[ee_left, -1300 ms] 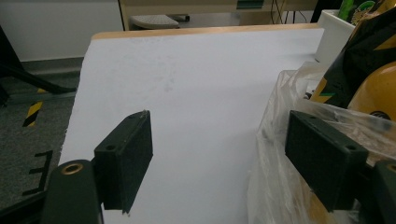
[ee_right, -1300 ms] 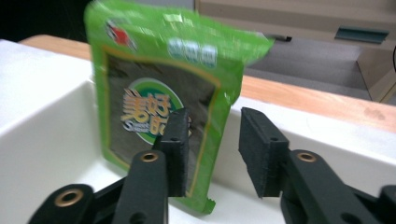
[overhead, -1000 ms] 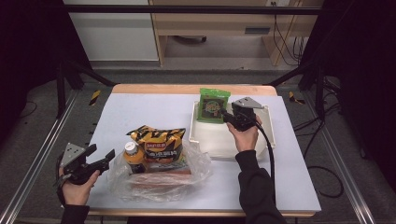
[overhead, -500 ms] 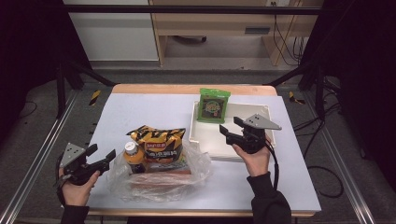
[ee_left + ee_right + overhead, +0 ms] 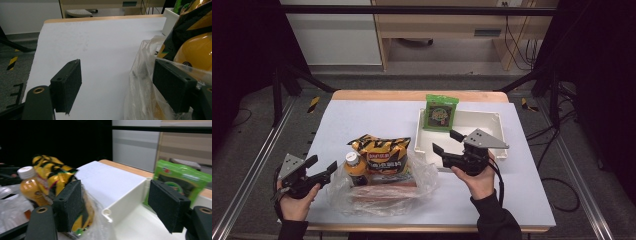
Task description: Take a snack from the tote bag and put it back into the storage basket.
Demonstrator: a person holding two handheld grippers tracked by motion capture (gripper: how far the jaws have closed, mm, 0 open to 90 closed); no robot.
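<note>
A green snack packet (image 5: pixel 441 112) stands upright in the far left corner of the white tray (image 5: pixel 492 125). My right gripper (image 5: pixel 446 142) hovers over the tray's near left part and points left. Its jaws have just been opening and stand open with nothing between them. In the right gripper view the gripper (image 5: pixel 115 210) looks over the tray corner (image 5: pixel 110 212), with the green packet (image 5: pixel 182 177) at the right. At the table's near left my left gripper (image 5: pixel 323 165) rests open beside a clear plastic bag (image 5: pixel 382 192). In the left gripper view that gripper (image 5: pixel 117 85) frames bare table and the bag's edge (image 5: pixel 142 82).
A yellow-black chip bag (image 5: pixel 382 152) and an orange drink bottle (image 5: pixel 354 167) with a white cap sit at the plastic bag's mouth, left of the tray. The white table top (image 5: pixel 372 117) has free room at the far left and near right.
My right gripper has drawn back from the green packet toward the tray's near left and turned to point left, its jaws wider apart. The packet stays in the tray. The left hand has not moved.
</note>
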